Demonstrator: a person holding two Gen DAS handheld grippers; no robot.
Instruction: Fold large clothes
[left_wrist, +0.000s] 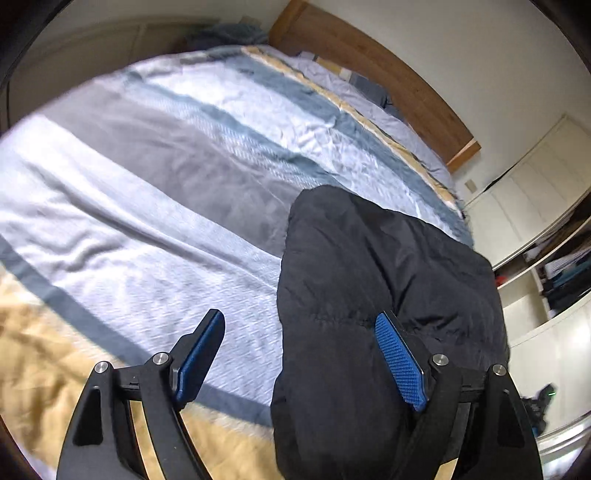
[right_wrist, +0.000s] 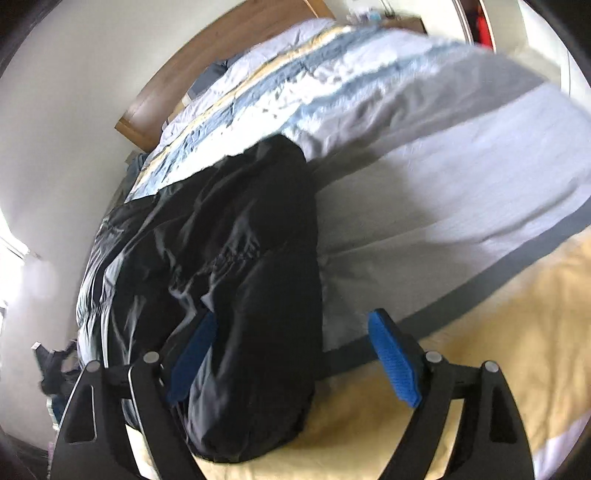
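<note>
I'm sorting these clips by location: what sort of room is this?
Most likely a bedroom: a wide bed with a striped blue, grey and yellow bedspread, a wooden headboard against the wall, and white wardrobe doors nearby.

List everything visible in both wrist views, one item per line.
jacket: one, black, puffy, lying near the bed's edge
bedspread: one, striped blue, grey, white and yellow, covering the bed
headboard: one, brown wood, at the far end of the bed
cupboards: white, against the wall beside the bed
left gripper: one, black with blue fingers, open, over the jacket's edge
right gripper: one, black with blue fingers, open, straddling the jacket
</note>
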